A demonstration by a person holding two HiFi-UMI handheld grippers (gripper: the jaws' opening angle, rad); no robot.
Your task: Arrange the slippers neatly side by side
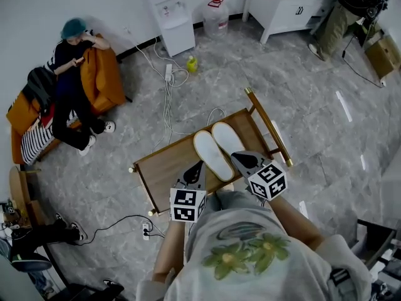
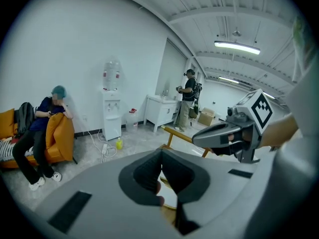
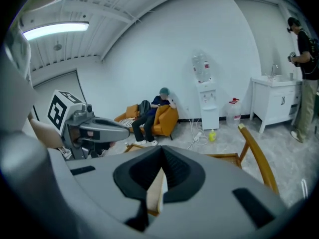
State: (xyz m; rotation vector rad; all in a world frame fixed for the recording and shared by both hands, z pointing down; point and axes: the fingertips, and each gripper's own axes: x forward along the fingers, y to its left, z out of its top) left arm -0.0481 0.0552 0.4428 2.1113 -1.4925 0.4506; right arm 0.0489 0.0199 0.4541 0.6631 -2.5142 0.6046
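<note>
Two white slippers, one next to the other, lie sole-up side by side on a low wooden table, toes pointing away to the upper right. My left gripper hovers over the table's near edge beside the nearer slipper's heel, jaws shut and empty. My right gripper hangs just right of the heels, also shut with nothing held. In the left gripper view the right gripper shows at the right. In the right gripper view the left gripper shows at the left.
A wooden rail runs along the table's right side. A person sits on an orange sofa at the left. Cables and a power strip lie on the floor beyond the table, near a water dispenser. Another person stands by a white cabinet.
</note>
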